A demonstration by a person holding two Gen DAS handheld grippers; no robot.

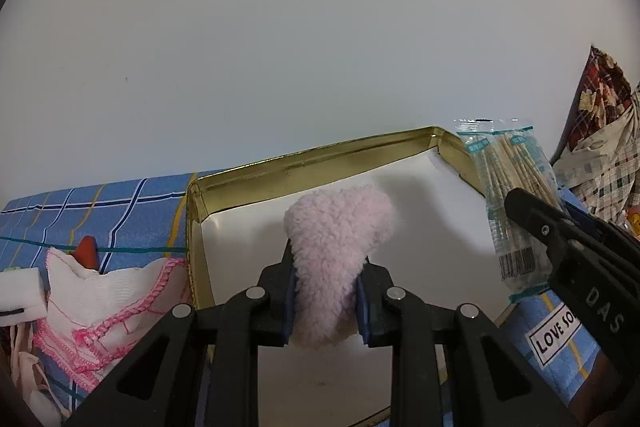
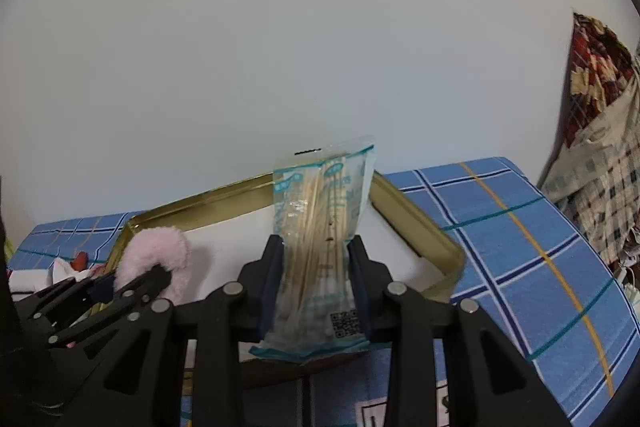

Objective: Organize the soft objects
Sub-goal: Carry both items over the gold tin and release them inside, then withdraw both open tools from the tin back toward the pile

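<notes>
Pink fleece [image 1: 332, 259] clamped inside left hand-held gripper [image 1: 325, 269].

My left gripper [image 1: 325, 301] and its pink fleece [image 1: 336, 251] hang over the gold tin [image 1: 304, 163], whose white floor lies bare at centre frame. My right gripper [image 2: 316, 285], with its swab packet [image 2: 320, 227], crowds the tin's right wall; cloths [image 1: 108, 291] block lower left.

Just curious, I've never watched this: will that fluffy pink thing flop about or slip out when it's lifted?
Probably soft and squashy: the pink fluffy piece narrows where the left gripper pinches it. Its free end stands up without drooping, so it seems light. The fuzzy surface likely grips well rather than slipping.
</notes>
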